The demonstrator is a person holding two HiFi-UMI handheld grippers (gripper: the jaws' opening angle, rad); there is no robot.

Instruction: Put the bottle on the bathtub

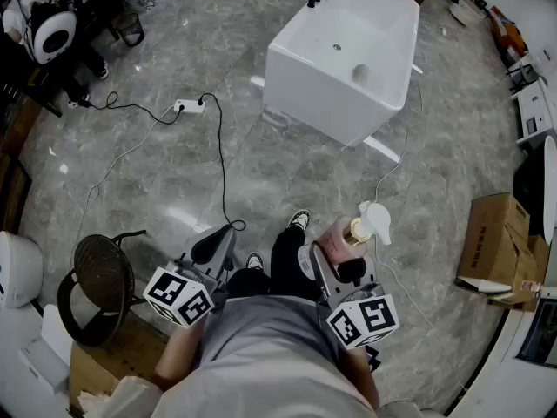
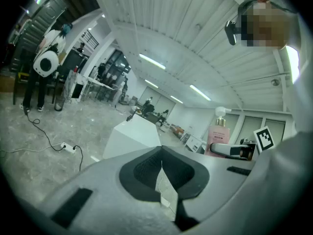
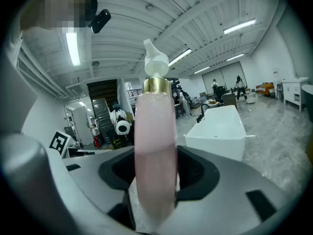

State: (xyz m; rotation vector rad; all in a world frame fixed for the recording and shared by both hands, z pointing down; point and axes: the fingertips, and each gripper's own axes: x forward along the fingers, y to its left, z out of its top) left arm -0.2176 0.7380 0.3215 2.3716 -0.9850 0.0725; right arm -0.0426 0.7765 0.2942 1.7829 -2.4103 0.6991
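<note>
Pump bottle (image 3: 155,146): stood upright off the floor, translucent pink, cylindrical, with gold collar and white nozzle. Left gripper (image 2: 164,180): hung with fingers closed together on nothing. Bathtub (image 1: 324,103): sat well ahead on marbled grey floor (image 1: 261,172), white, glossy, rectangular, rim bare. Right gripper (image 3: 155,187): clamped fingers on the bottle. Judged pickup done, carry and placing left.

A grey marble floor (image 1: 174,42) spreads out. On it lies a white power strip (image 1: 188,106), with a black cable (image 1: 221,159) running from it. A cardboard box (image 1: 498,233) sits at right. At left, a black mesh chair (image 1: 103,277) stands beside a wooden board (image 1: 117,355). Far off stands a person (image 2: 54,42) wearing a round white backpack (image 2: 45,63).
</note>
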